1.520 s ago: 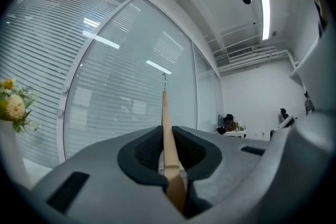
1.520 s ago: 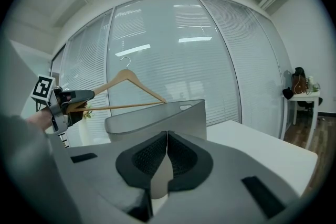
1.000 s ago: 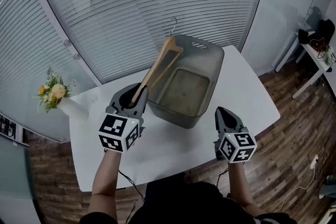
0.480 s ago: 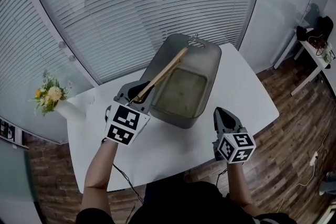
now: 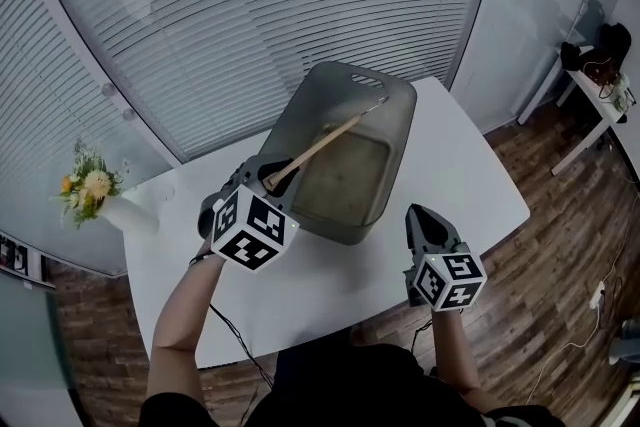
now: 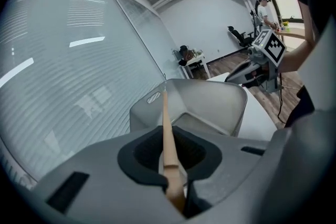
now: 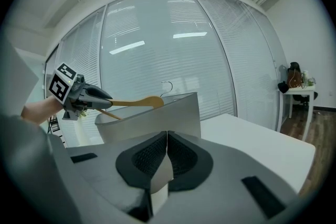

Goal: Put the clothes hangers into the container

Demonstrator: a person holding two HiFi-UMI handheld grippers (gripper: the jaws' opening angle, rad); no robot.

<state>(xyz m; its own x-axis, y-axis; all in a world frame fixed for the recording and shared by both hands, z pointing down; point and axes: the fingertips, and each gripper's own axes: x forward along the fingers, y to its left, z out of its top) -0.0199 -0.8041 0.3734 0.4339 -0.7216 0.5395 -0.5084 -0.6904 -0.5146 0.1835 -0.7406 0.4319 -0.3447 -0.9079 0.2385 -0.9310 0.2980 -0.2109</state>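
Overhead, the head view lays out the whole scene. A grey container (image 5: 397, 140) stands on a white counter (image 5: 480, 200). The left tool (image 5: 268, 177) is at its near left rim. The right tool (image 5: 421, 215) is low and near its right corner, not touching it. A wooden clothes hanger (image 5: 315, 152) reaches from the left tool across the container's opening, and its metal hook (image 5: 375, 105) ends close to the far rim.

The left gripper view adds the grip: the left tool's jaws are clamped on the hanger's wooden end, and the hanger shows edge-on as a thin strip running toward a handle slot (image 6: 154, 97) in the far wall. That view alone also shows an office chair (image 6: 239, 36) and a person (image 6: 262, 5) standing by a bright window.

The right gripper view gives the height. The hanger lies above the rim, the hook stands clear over it, and a thin lower bar slants down behind the container's wall. Whether the bar touches the inside cannot be told, since the near wall hides the container's floor. The right tool's jaws are pressed together, empty.

The only print is the black-and-white square markers on each tool's cube.

Flowers in a white vase (image 5: 90, 187) stand at the counter's far left corner. Closed blinds (image 5: 250, 5) fill the curved window behind, and a small side table (image 5: 600, 90) with dark things stands on the wooden floor (image 5: 560, 245).
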